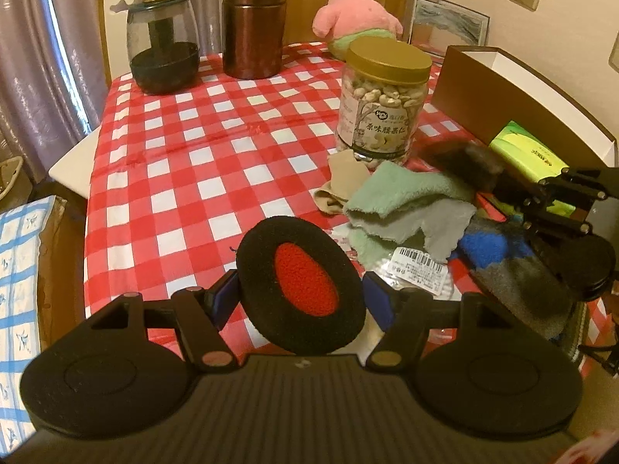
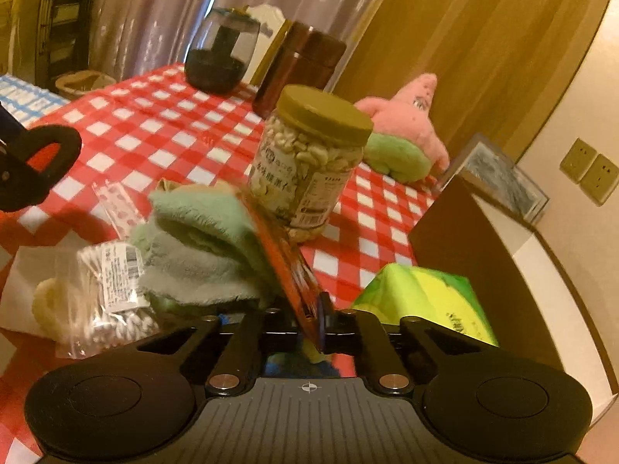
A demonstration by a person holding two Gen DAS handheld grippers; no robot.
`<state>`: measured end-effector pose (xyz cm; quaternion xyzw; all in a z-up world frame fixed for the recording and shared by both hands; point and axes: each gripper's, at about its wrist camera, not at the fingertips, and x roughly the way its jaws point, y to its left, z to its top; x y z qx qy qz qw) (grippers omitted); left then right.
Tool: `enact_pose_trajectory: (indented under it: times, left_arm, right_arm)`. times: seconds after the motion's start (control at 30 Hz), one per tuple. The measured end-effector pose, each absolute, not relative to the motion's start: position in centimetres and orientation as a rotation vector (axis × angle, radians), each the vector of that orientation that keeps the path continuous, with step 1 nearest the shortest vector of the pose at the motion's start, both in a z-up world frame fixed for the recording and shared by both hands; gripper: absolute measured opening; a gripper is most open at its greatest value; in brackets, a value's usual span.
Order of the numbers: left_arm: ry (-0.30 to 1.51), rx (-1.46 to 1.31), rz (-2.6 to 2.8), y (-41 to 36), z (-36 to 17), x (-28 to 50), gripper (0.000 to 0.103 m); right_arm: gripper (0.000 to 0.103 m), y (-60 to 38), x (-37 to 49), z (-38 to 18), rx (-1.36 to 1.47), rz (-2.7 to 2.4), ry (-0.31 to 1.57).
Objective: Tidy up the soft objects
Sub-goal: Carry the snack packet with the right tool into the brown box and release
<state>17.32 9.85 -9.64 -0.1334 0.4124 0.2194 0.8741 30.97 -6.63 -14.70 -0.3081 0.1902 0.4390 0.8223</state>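
Observation:
My left gripper [image 1: 300, 294] is shut on a round black foam pad with a red centre [image 1: 301, 284] and holds it above the checked tablecloth; the pad also shows at the left of the right wrist view [image 2: 46, 162]. My right gripper [image 2: 313, 321] is shut on a thin orange-red packet [image 2: 282, 259], held on edge over the brown box. A pile of green and grey cloths [image 1: 402, 205] [image 2: 201, 247] lies by the box. A pink starfish plush [image 1: 356, 11] [image 2: 410, 131] sits at the table's far side.
A jar of cashews [image 1: 381, 100] [image 2: 309, 166] stands behind the cloths. A brown box [image 1: 503, 85] [image 2: 464, 239] holds a green-yellow pack [image 2: 425, 297]. A bagged cotton item [image 2: 104, 290], a glass jar [image 1: 162, 54] and a brown canister [image 1: 253, 25] are also on the table.

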Motion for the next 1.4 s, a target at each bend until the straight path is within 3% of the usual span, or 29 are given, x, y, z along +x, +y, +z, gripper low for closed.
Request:
enact_pose_trajectory:
  times: [0.27,0.8,1.4]
  left_arm:
    - [0.829,-0.239,0.415,9.6,-8.2,17.3,0.066]
    - [0.760,-0.110,0.189,4.0,-2.9,21.6,0.066]
    - [0.659,-0.121,0.089,-5.1,1.4,38.2,0.067]
  right_arm:
    - [0.001,-8.6,30.9,-10.8,-0.489,0.921,0.376]
    - [0.001,-16.2,30.1,-2.6,-0.110,0.845,0.501]
    - [0.001,-27.3,42.8,0.7,0.011,0.718,0.465]
